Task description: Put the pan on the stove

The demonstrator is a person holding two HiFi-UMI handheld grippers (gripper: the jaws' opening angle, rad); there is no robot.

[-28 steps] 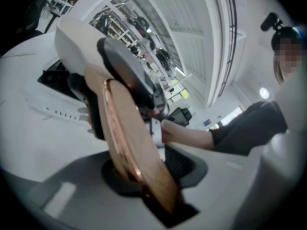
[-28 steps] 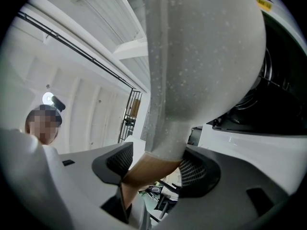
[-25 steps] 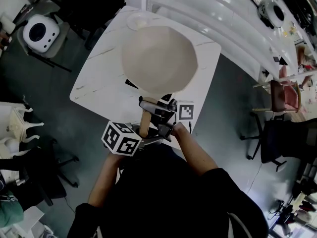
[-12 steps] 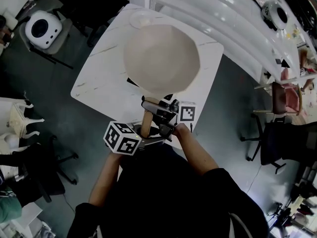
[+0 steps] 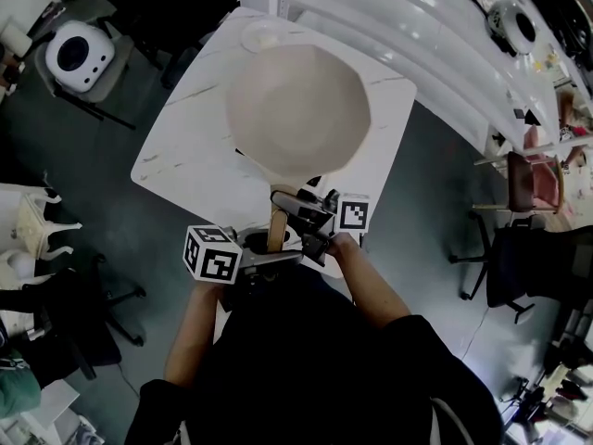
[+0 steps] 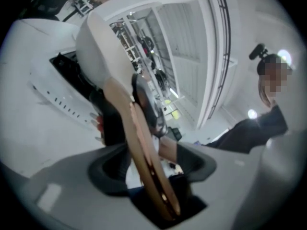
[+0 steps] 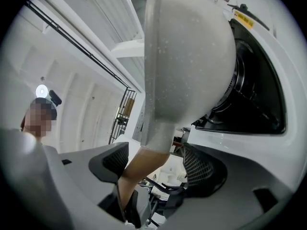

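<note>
A cream pan (image 5: 298, 109) with a wooden handle (image 5: 275, 228) sits on the black stove (image 7: 254, 95) set into the white table (image 5: 185, 156). The handle points at me over the table's near edge. My left gripper (image 5: 267, 254) reaches in from the left and my right gripper (image 5: 298, 213) from the right. Both have their jaws around the handle. In the left gripper view the handle (image 6: 144, 147) runs between wide jaws (image 6: 153, 164) that are opening, with the pads off it. In the right gripper view the jaws (image 7: 158, 169) are also opening, with a gap beside the handle (image 7: 139, 171).
A small white dish (image 5: 264, 35) stands at the table's far corner behind the pan. Long white counters (image 5: 417, 35) run at the back right. Office chairs (image 5: 533, 258) stand on the right, and a round white appliance (image 5: 74, 58) at the far left.
My left gripper has swung leftwards, its marker cube now farther from the handle. Both sets of jaws have widened around the handle. The pan has stayed in place.
</note>
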